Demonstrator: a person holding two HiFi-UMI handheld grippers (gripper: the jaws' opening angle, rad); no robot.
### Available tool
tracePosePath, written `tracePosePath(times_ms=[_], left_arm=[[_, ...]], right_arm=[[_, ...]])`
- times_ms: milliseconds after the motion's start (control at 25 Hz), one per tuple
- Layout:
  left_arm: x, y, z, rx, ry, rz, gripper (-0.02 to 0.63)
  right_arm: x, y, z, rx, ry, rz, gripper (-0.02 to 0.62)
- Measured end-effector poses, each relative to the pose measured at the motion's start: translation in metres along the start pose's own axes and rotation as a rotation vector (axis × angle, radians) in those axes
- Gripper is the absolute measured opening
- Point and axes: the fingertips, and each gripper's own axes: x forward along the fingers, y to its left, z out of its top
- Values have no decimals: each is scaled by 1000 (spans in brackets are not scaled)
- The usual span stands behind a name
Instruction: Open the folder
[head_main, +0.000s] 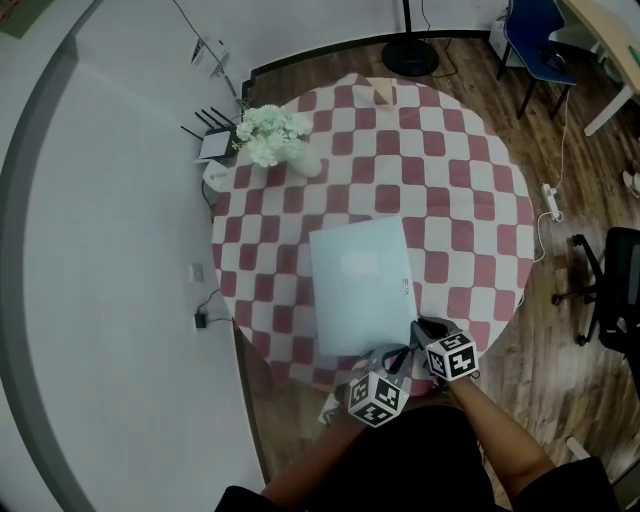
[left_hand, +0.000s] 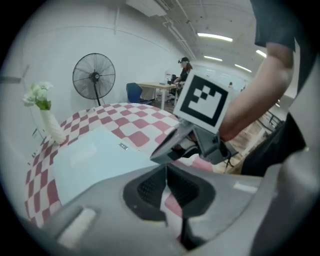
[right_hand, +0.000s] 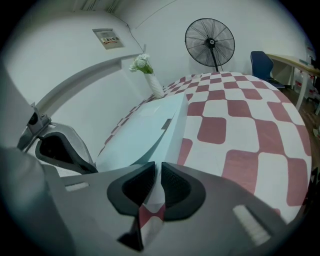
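A pale blue folder (head_main: 360, 285) lies on the round table's red-and-white checked cloth (head_main: 450, 170), its short edge toward me. Both grippers meet at that near edge. My left gripper (head_main: 392, 358) has its pads together on the thin edge of the folder's cover (left_hand: 95, 155), just left of the right gripper (left_hand: 167, 150). In the right gripper view the cover (right_hand: 145, 132) curves up a little off the leaf below. My right gripper (head_main: 418, 328) has its pads (right_hand: 172, 185) all but touching, with the folder's near corner pinched between them.
A white vase of flowers (head_main: 275, 135) stands at the table's far left, beside a router (head_main: 213, 140) on a stand. Beyond the table are a floor fan (left_hand: 94, 76), a blue chair (head_main: 535, 40) and a desk. A power strip (head_main: 550, 200) lies on the floor to the right.
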Motion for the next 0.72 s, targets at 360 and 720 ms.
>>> tracePosePath(times_ms=[360, 720], left_arm=[[-50, 13, 26, -97, -157, 70, 6], [-148, 46, 28, -288, -377, 162, 3]], right_arm=[[-2, 3, -2, 32, -15, -29, 41], [-5, 19, -1, -97, 28, -141, 40]])
